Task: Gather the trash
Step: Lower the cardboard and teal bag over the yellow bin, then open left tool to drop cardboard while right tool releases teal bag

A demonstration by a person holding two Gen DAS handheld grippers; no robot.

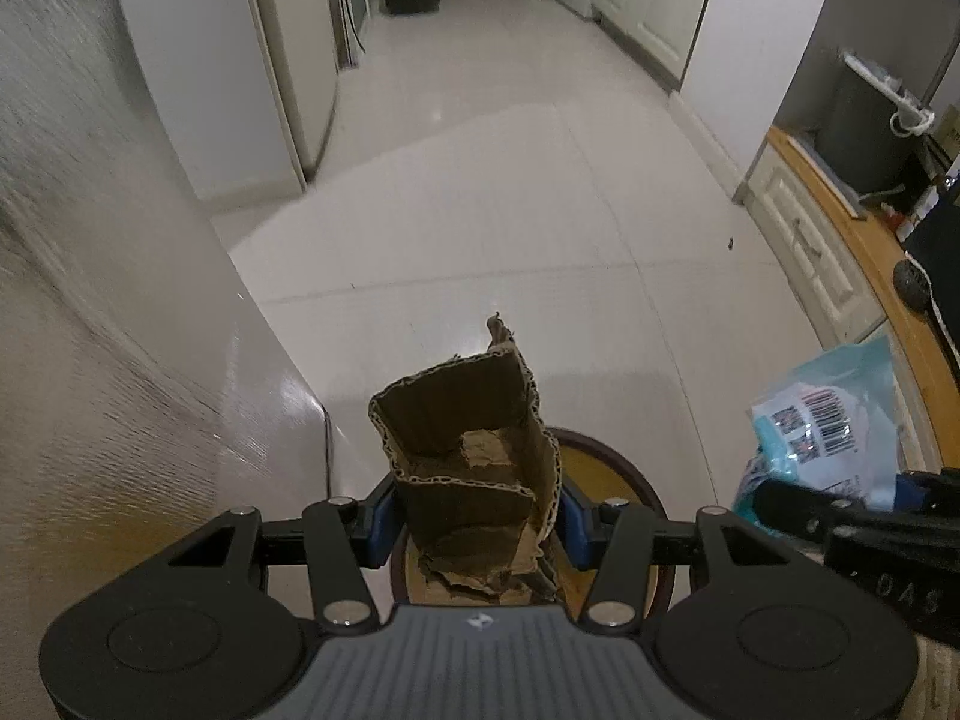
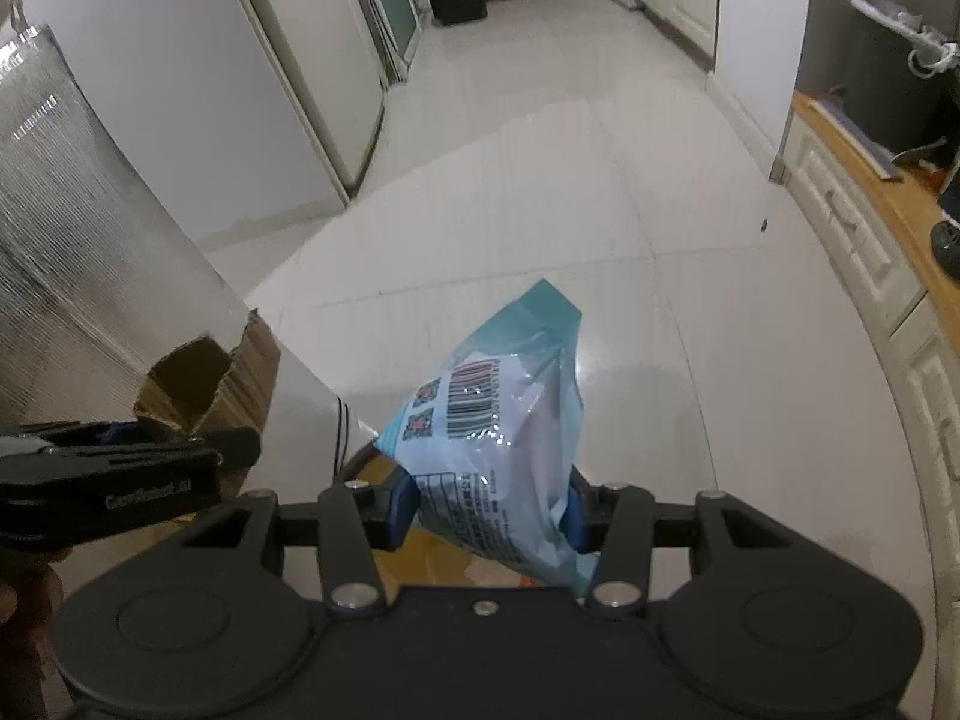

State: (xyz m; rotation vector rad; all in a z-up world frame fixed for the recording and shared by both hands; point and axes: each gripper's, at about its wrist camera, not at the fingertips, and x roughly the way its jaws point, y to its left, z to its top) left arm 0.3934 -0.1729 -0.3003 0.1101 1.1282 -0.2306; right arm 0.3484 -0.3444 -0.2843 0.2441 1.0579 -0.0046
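Holding two pieces of trash at once, you stand over a white tiled floor [image 1: 480, 192] in a kitchen passage. Farthest left rises a silvery, ribbed appliance side [image 1: 90, 300]. Next comes your left gripper [image 1: 477, 531], its blue-padded fingers [image 1: 378, 525] clamped on a torn piece of brown corrugated cardboard [image 1: 468, 438] that stands up out of them. Directly beneath it sits a round, dark-rimmed container with a yellowish inside [image 1: 600, 468], which I judge to be the bin, though most of it is hidden. To the right, your right gripper [image 2: 486, 516] pinches a crumpled pale blue plastic bag with a barcode label [image 2: 504, 408] between its fingers [image 2: 399, 510], partly closed around it. Farthest right, a wooden-topped table [image 2: 864, 156] runs over cream cabinet drawers [image 2: 852, 228].

Both pieces are picked up but neither is dropped, so the collecting seems about half done: releasing them into the container is left. A small dark speck [image 1: 730, 243] lies on the floor farther off; whether it is trash is unclear.

Only the left view shows the container rim plainly and the cardboard from above. The right view shows the bag in full and the left gripper from the side.
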